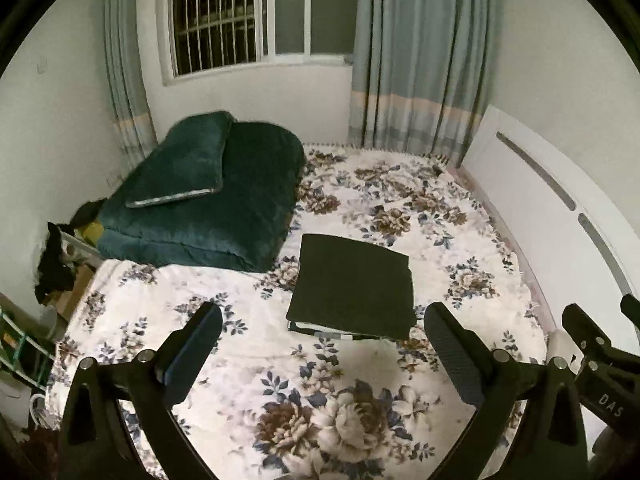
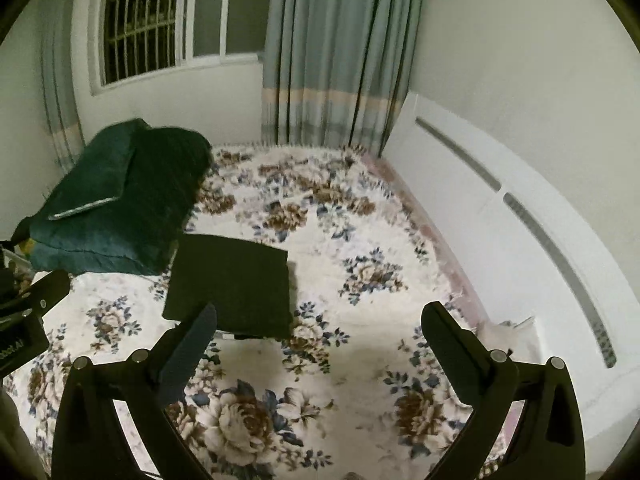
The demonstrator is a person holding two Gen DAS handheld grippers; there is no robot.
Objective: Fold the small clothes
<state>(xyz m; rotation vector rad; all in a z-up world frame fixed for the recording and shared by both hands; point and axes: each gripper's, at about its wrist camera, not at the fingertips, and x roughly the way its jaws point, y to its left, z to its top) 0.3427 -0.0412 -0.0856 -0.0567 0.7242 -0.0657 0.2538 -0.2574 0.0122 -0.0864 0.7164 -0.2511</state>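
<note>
Black fabric, folded into a flat rectangular garment, is seen lying on the floral bedspread of the bed, slightly to the 1 o'clock side of the left wrist view's centre. A striped light-and-dark layer is glimpsed under its near edge. In the right wrist view the same folded black garment is found at about 10 o'clock from the centre, its near corner partly hidden behind one of the fingers.

The left gripper is held above the bedspread with its fingers spread wide and released; nothing is grasped between them, and the garment is seen just beyond the gap, apart from both fingers. The right gripper is likewise held with its fingers parted and empty over the bedspread, the garment lying at 11 o'clock of the gap. Part of the right gripper's frame is seen at 4 o'clock in the left wrist view, and part of the left gripper's at 9 o'clock in the right wrist view.

A dark green folded quilt with a matching green pillow laid on top is placed at 10 o'clock on the bed, just beside the garment's far left corner. A white headboard is seen at 3 o'clock, grey-blue striped curtains at 1 o'clock, and a barred window at 12 o'clock.
</note>
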